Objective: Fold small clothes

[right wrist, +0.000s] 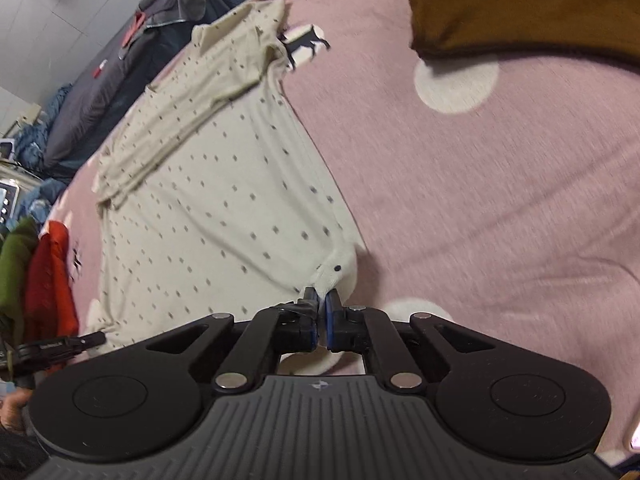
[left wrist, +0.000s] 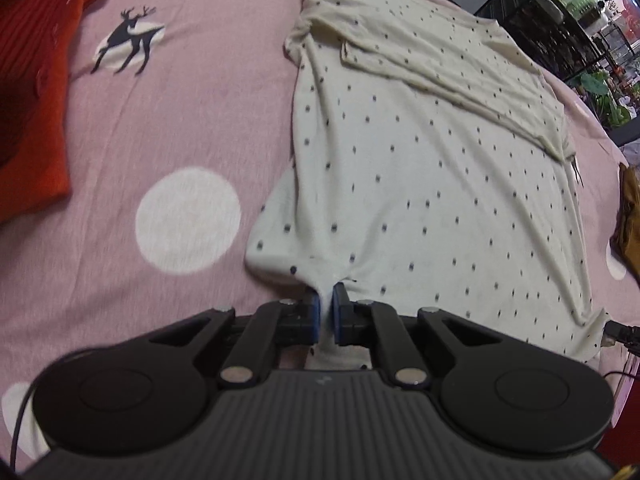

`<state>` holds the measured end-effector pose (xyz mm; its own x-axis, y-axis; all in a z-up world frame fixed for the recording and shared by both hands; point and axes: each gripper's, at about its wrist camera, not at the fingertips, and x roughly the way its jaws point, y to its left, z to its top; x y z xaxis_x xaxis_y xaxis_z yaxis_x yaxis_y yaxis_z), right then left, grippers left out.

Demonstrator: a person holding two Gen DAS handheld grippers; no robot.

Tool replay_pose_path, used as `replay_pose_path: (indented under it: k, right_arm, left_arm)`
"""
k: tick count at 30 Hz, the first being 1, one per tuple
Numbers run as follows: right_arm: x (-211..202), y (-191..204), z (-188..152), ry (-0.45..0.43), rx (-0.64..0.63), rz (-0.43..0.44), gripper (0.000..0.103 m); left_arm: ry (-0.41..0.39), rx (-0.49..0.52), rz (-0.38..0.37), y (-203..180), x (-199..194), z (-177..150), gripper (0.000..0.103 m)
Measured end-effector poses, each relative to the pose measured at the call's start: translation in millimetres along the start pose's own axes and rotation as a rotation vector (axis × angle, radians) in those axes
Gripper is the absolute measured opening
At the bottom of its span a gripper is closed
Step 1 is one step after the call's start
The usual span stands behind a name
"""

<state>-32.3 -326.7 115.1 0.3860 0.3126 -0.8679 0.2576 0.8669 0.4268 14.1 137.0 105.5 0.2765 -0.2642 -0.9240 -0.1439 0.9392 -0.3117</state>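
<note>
A cream shirt with small dark dots point(left wrist: 420, 184) lies spread on the pink bedsheet point(left wrist: 180, 120), one sleeve folded across its upper part. My left gripper point(left wrist: 327, 294) is shut on the shirt's near hem at its left corner, with cloth pinched between the blue pads. In the right wrist view the same shirt point(right wrist: 208, 200) stretches away to the upper left. My right gripper point(right wrist: 322, 296) is shut on the hem's right corner, which bunches up just ahead of the pads. The other gripper's tip point(right wrist: 60, 346) shows at the left edge.
A red garment point(left wrist: 32, 92) lies at the far left of the bed, and a mustard-brown one point(right wrist: 520, 4) at the right. Green and red clothes point(right wrist: 36, 280) sit beside the shirt. Dark bedding point(right wrist: 132, 64) and a metal rack point(left wrist: 560, 24) lie beyond the bed.
</note>
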Motion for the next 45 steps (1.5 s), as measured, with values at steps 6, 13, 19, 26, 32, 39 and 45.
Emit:
replay_pose_path:
  k: [6, 13, 19, 26, 32, 39, 45]
  right_arm:
    - [16, 15, 55, -0.028, 0.032, 0.097, 0.007]
    - [41, 34, 166, -0.109, 0.091, 0.224, 0.007]
    - [62, 60, 260, -0.182, 0.059, 0.260, 0.007]
    - [107, 78, 319, -0.162, 0.016, 0.203, 0.007]
    - [133, 78, 342, -0.146, 0.027, 0.153, 0.007]
    - [154, 73, 351, -0.149, 0.060, 0.038, 0.012]
    - [133, 74, 339, -0.316, 0.013, -0.019, 0.047]
  left_arm:
    - [-0.064, 0.018, -0.001, -15, 5, 61, 0.006]
    - [-0.165, 0.033, 0.024, -26, 17, 174, 0.006]
    - [-0.218, 0.024, 0.037, -34, 36, 265, 0.006]
    - [-0.177, -0.005, 0.063, -37, 79, 314, 0.007]
    - [-0.146, -0.045, 0.082, -27, 106, 336, 0.007]
    - [-0.193, -0.088, 0.246, -9, 108, 352, 0.050]
    - [-0.261, -0.037, 0.327, -7, 88, 345, 0.063]
